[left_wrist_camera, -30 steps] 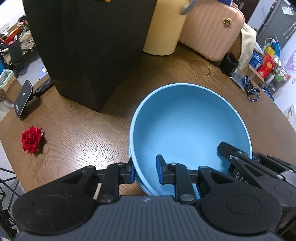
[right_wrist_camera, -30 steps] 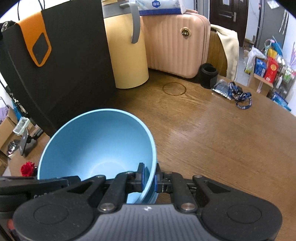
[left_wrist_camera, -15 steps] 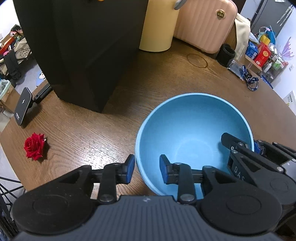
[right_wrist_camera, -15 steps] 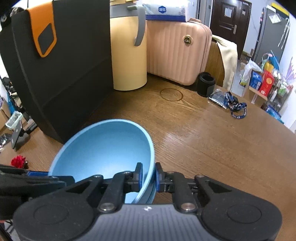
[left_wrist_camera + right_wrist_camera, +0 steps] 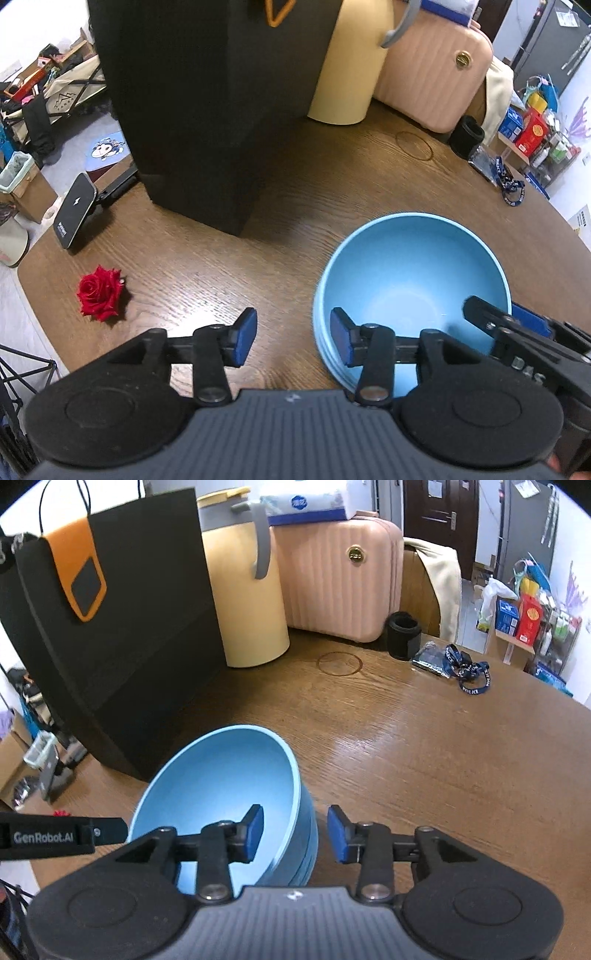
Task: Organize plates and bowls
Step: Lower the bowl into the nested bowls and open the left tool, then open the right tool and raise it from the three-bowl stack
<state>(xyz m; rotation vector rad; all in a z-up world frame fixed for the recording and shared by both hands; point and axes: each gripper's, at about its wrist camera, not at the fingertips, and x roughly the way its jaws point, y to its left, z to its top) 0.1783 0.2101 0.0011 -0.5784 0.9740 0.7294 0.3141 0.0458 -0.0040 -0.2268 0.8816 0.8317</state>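
Both the left gripper (image 5: 293, 341) and right gripper (image 5: 295, 832) are opening astride the bowl (image 5: 412, 284) rim, gripping nothing; withdrawing crookedly could tip it off the bench (image 5: 295, 206).

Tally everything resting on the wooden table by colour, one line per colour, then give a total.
Blue: 2, bowl, lanyard
Black: 3, big bag, small cup, phone stand
Red: 1, rose
Pink: 1, suitcase
Yellow: 1, lidded bin
Total: 8
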